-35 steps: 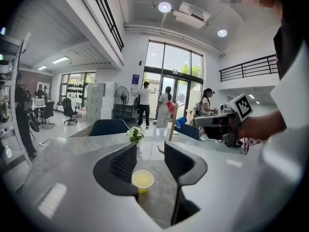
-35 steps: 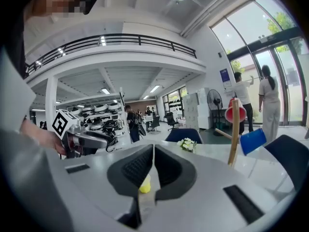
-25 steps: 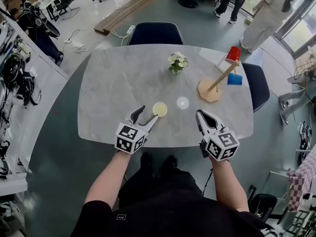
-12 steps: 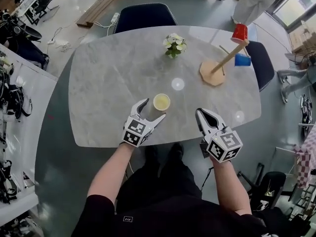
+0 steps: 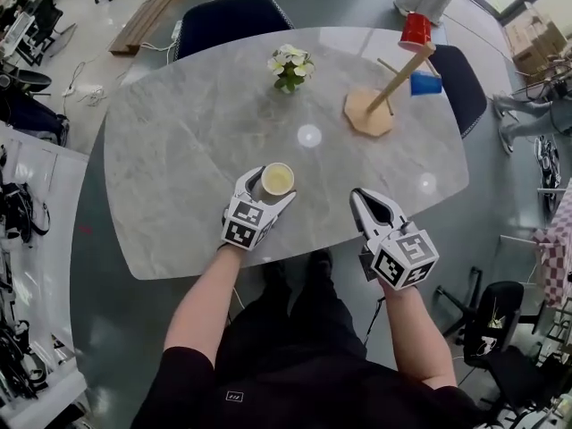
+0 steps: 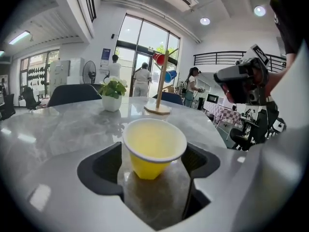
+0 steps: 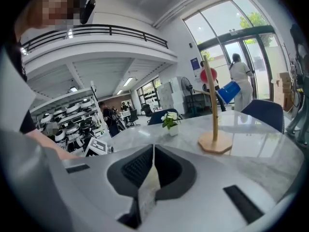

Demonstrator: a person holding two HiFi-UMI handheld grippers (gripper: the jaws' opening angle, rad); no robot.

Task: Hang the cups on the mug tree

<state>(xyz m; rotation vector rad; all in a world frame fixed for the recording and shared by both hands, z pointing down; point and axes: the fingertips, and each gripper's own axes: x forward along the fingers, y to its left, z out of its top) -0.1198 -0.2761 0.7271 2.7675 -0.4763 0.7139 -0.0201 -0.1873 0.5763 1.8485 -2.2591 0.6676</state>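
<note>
Right gripper (image 7: 153, 151) closed, empty, mug tree (image 7: 214, 115) beyond

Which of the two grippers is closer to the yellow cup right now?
Left. The left gripper has the yellow cup between its jaws, which have just been opening; the right gripper, shut, is off to the cup's right, apart from it.

Showed a grey marbled top across the counter (image 5: 179, 150), rounded at the corners. Carried a yellow cup (image 5: 277, 179) upright, mouth up, close to the near edge, roughly midway along it. Held a small potted plant (image 5: 290, 65) near the far edge. Bore the mug tree (image 5: 368, 114) on its flat wooden base toward the far right corner, well apart from the cup.
</note>
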